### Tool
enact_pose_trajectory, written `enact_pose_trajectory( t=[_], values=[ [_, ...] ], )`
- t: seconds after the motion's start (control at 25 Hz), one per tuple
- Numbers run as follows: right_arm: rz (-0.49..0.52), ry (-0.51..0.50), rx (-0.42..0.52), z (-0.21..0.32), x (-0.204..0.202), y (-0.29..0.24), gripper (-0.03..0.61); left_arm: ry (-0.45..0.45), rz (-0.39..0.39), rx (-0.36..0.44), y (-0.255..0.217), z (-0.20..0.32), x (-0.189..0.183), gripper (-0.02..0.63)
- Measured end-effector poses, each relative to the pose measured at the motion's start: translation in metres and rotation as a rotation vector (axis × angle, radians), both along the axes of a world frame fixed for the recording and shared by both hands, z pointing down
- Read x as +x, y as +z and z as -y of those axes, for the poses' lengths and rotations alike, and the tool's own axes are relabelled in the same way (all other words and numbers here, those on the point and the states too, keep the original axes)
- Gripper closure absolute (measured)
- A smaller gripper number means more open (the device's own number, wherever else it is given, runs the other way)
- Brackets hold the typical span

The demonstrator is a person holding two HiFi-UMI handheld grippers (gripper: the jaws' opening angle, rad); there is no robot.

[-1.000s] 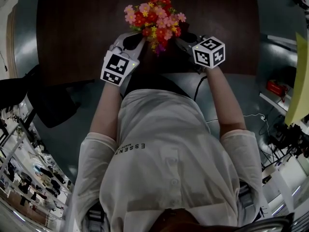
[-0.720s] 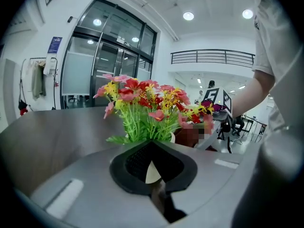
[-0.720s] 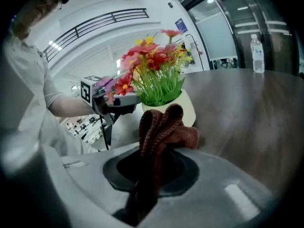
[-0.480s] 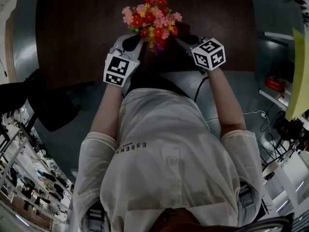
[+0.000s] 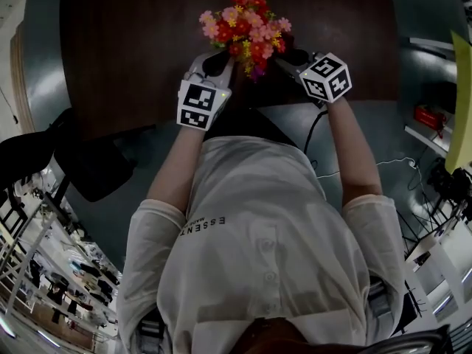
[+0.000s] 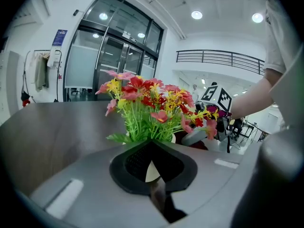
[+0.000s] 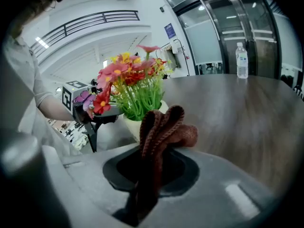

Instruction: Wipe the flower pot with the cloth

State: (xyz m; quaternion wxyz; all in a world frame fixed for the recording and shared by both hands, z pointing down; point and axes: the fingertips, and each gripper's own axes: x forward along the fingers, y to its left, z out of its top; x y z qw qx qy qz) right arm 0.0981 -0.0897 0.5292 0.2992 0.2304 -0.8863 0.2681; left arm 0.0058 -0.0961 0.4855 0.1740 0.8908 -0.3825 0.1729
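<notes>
A bunch of red, pink and yellow flowers point(image 5: 243, 22) hides the pot in the head view. The cream flower pot point(image 7: 137, 126) shows under green stems in the right gripper view, and its rim point(image 6: 174, 137) peeks out in the left gripper view. My right gripper point(image 7: 154, 148) is shut on a brown knitted cloth point(image 7: 164, 126), bunched up beside the pot's right side. My left gripper point(image 6: 152, 146) is shut, close against the pot's left side. A pale sliver shows behind its tips; I cannot tell if it holds anything.
The pot stands near the front edge of a dark round wooden table point(image 5: 133, 43). A water bottle point(image 7: 242, 61) stands at the table's far side. A black chair point(image 5: 88, 161) sits to the left of the person's body.
The head view has shifted, so flowers and grippers sit a little further right in the picture. Both grippers keep their places either side of the flowers; the right cube looks slightly rolled.
</notes>
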Motion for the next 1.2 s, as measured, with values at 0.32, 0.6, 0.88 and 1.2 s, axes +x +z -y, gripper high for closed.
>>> enact_pose_trajectory(
  t=[0.32,0.6,0.88,1.2],
  values=[
    [-0.041,-0.033,-0.015,0.003,0.026,-0.008,0.531,-0.037,-0.042,-0.05,-0.004,-0.002,0.002,0.603],
    [-0.002,-0.146,0.024,0.076,0.026,-0.014,0.531,-0.221,-0.007,-0.091,-0.003,-0.005,-0.002,0.603],
    [0.055,-0.494,0.071,0.127,-0.025,-0.017,0.531,-0.453,-0.094,-0.055,-0.006,-0.003,-0.003,0.603],
    [0.18,-0.776,-0.051,0.124,-0.087,-0.008,0.531,-0.524,-0.119,-0.011,-0.011,0.01,-0.005,0.603]
  ],
)
